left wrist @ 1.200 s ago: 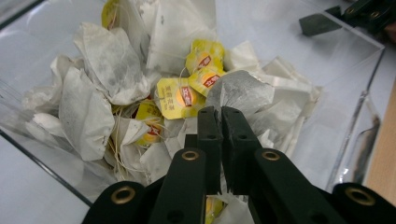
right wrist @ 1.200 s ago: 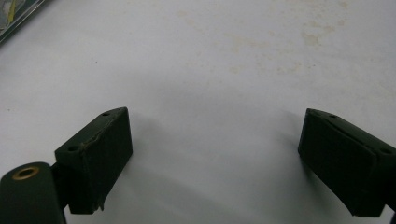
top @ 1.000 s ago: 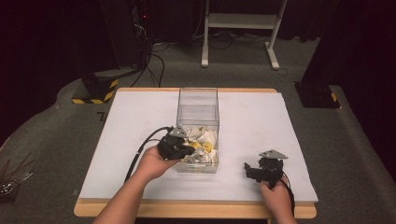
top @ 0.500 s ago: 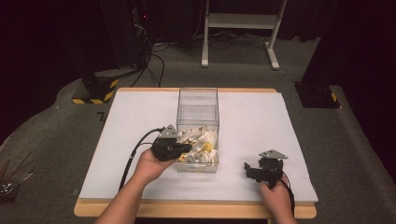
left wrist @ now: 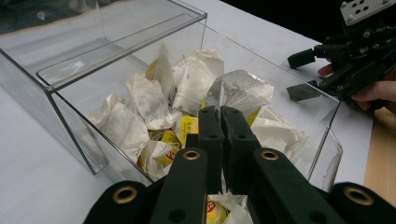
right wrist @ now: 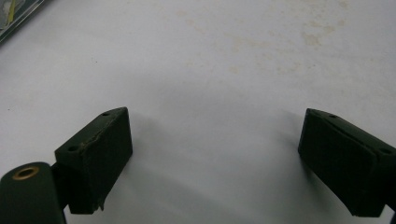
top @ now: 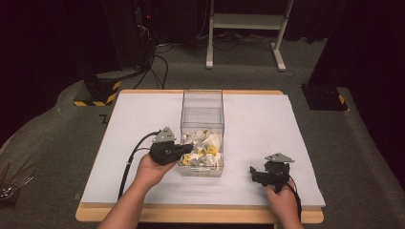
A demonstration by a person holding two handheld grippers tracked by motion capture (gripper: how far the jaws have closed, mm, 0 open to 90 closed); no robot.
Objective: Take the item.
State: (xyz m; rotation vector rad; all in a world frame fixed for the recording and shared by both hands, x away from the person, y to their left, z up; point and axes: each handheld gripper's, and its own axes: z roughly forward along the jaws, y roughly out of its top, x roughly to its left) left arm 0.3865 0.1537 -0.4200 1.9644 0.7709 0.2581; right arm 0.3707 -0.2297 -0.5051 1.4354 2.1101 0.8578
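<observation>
Left gripper (left wrist: 221, 116) jaws are pressed together above the tea bags (left wrist: 154, 102) in the clear box (top: 202, 110), possibly pinching one. Right gripper (right wrist: 215, 158) jaws stand spread over the white table (right wrist: 224, 56).

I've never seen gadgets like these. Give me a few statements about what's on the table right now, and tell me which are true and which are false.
1. The clear box holds crumpled white and yellow packets. True.
2. The left gripper has its jaws spread wide apart. False: they are pressed together, above the packets in the box; whether they pinch a packet cannot be told.
3. The right gripper has its jaws open over bare white table. True.
4. The right gripper is reaching into the box. False: it sits apart from the box, near the table's front edge.
5. The box has a lid closed on top. False: its top is open.
</observation>
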